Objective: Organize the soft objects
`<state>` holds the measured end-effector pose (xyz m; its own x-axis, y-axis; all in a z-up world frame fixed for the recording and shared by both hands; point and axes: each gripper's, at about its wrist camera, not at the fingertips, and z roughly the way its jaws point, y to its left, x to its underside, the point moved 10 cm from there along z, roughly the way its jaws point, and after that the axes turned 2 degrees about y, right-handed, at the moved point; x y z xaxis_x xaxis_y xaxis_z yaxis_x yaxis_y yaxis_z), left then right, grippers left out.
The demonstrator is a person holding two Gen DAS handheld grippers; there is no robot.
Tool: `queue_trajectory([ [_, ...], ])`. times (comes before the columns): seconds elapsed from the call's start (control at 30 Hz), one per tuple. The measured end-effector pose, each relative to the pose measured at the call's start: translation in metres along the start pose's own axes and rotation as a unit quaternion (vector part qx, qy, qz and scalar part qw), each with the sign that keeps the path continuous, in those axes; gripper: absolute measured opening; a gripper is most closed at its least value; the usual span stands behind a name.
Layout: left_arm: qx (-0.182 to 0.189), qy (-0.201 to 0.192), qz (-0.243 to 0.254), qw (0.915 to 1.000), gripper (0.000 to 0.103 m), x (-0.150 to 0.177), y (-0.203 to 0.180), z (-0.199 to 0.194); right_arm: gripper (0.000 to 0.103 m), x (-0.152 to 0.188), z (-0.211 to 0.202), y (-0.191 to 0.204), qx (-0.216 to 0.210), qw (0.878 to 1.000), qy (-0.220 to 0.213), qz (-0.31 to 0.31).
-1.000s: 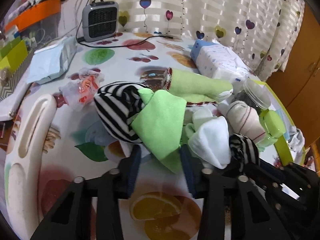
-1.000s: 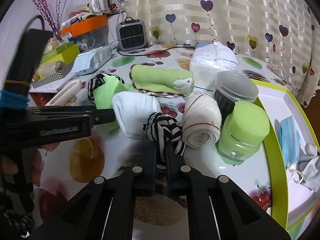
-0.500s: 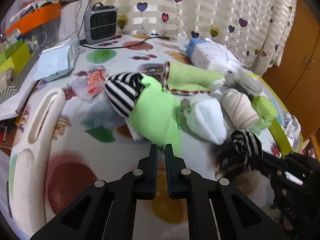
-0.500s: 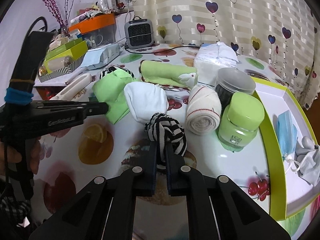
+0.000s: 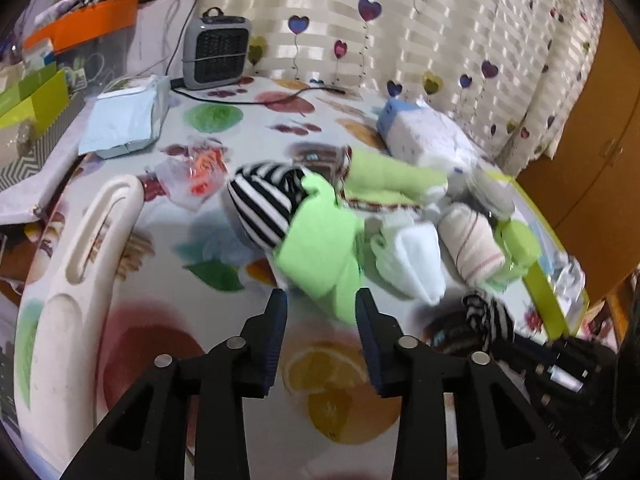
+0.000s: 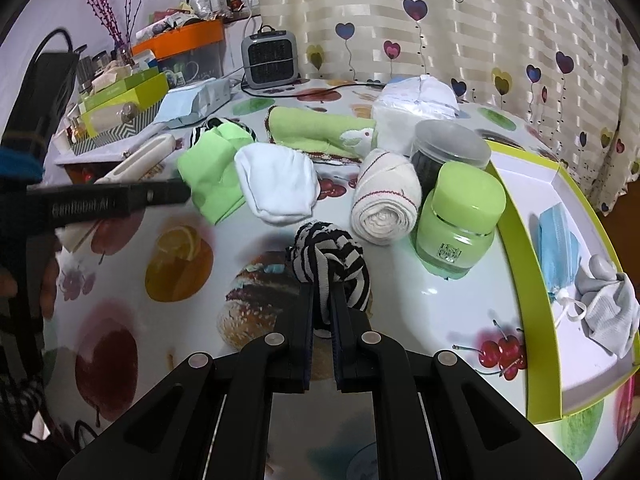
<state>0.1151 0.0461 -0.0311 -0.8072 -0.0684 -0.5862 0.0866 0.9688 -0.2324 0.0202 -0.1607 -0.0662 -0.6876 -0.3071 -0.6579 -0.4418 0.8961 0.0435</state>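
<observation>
left tongs (image 5: 321, 300) spread wide, nothing between, hovering just short of the green cloth (image 5: 320, 252) that lies on the bench (image 5: 224, 360) against the big striped roll (image 5: 264, 204). right of that on the bench: white sock bundle (image 5: 412, 264), cream roll (image 5: 472, 240), green jar (image 6: 460, 224), then the lime tray (image 6: 520, 236) w/ a blue mask (image 6: 556, 240) and grey cloth (image 6: 608, 308) inside. right tongs (image 6: 322, 304) pressed together, pinching the small striped bundle (image 6: 332, 260), held near the bench surface, left of the tray.

risks: thin pinch on a loose fold only, so could slip out or unravel en route to tray. green jar sits close to a likely path, could get clipped and tipped. left tongs closing low could snag the striped roll along w/ the green cloth.

vs 0.5 s ago: left tongs were shut, now open, w/ the green cloth about where it was. right side unchanged in grip, bundle a bit closer to the jar.
</observation>
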Motion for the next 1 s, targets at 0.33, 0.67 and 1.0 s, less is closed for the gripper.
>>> queue_trajectory([
  [0.33,-0.017,-0.03,-0.056,0.9978,0.042,-0.056,0.036,0.001,0.008,-0.002,0.005,-0.002,-0.006,1.0,0.005,0.002],
  [0.67,-0.01,0.011,-0.085,0.9963,0.042,-0.065,0.046,0.036,0.008,-0.001,0.008,-0.003,-0.011,1.0,0.007,0.003],
  [1.0,-0.011,0.023,-0.072,0.9971,0.029,-0.061,0.035,0.053,0.008,-0.001,0.009,-0.004,-0.012,1.0,0.009,0.005],
])
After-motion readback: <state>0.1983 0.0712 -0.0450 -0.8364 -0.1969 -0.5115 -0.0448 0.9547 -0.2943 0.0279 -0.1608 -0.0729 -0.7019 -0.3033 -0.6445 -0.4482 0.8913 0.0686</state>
